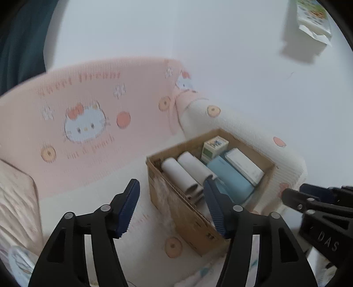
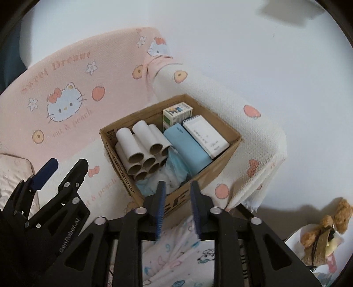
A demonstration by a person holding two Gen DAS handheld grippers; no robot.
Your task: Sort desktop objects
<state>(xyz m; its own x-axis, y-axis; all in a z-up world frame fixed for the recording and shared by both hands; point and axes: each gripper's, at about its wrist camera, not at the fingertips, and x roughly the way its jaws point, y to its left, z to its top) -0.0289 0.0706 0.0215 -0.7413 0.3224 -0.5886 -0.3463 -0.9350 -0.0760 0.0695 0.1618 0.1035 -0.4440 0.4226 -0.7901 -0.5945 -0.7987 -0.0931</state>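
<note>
A brown cardboard box [image 2: 220, 163] [image 1: 176, 209] sits on a small sofa draped in a pink and white cartoon-cat cloth [image 2: 66, 88]. In the box lie several cardboard tubes [image 2: 141, 141] [image 1: 183, 172], a light blue case [image 2: 187, 148] [image 1: 229, 176], a spiral notepad [image 2: 205, 134] [image 1: 245, 165], a small printed carton [image 2: 176, 112] [image 1: 214, 145] and a clear plastic pack [image 2: 172, 172]. My left gripper [image 1: 172, 205] [image 2: 67, 164] hangs wide open at the box's near left corner, with nothing between its fingers. Just before the box's front wall, my right gripper [image 2: 178, 187] [image 1: 295, 191] stands partly open and holds nothing.
A brown plush bear [image 2: 331, 225] lies at the lower right on the pale floor. A printed white packet [image 1: 313, 19] stands far off at the upper right. Patterned white cloth [image 2: 176, 253] lies under my right gripper. A dark curtain [image 1: 19, 44] hangs at the left.
</note>
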